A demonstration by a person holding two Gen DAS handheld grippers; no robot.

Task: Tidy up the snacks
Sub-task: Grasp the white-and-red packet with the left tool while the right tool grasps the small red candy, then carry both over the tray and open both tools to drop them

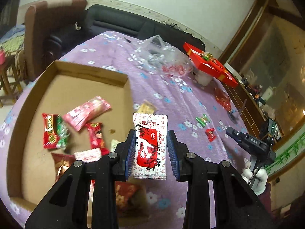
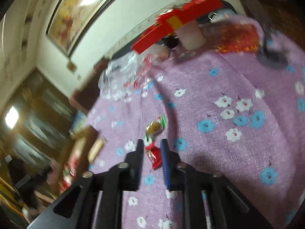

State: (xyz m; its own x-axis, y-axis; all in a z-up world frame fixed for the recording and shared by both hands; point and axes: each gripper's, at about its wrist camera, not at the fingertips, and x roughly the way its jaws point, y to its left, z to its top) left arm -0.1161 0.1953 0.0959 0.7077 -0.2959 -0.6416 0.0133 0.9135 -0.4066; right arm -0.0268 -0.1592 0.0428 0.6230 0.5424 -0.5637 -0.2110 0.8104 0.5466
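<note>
My left gripper [image 1: 151, 133] is shut on a white and red snack packet [image 1: 149, 147], held upright in the air just right of the cardboard box [image 1: 91, 70]. Several snack packs lie in the box, among them a red and green one [image 1: 53, 131] and a pink one [image 1: 87, 112]. My right gripper [image 2: 152, 143] is open, low over the purple cloth. A small red candy [image 2: 154, 157] lies on the cloth and shows between its fingers without touching the pads. A green-wrapped candy [image 2: 155, 126] lies just beyond. The left wrist view shows the right gripper [image 1: 231, 130] a little right of the red candy [image 1: 210, 134].
A crumpled clear plastic bag [image 1: 162, 57] lies at the far side of the table. A red gift box [image 1: 207, 63] rests on a white cup [image 1: 203, 77]. A yellowish packet [image 1: 146, 107] lies beside the box. A gloved hand [image 1: 255, 177] holds the right gripper near the table's right edge.
</note>
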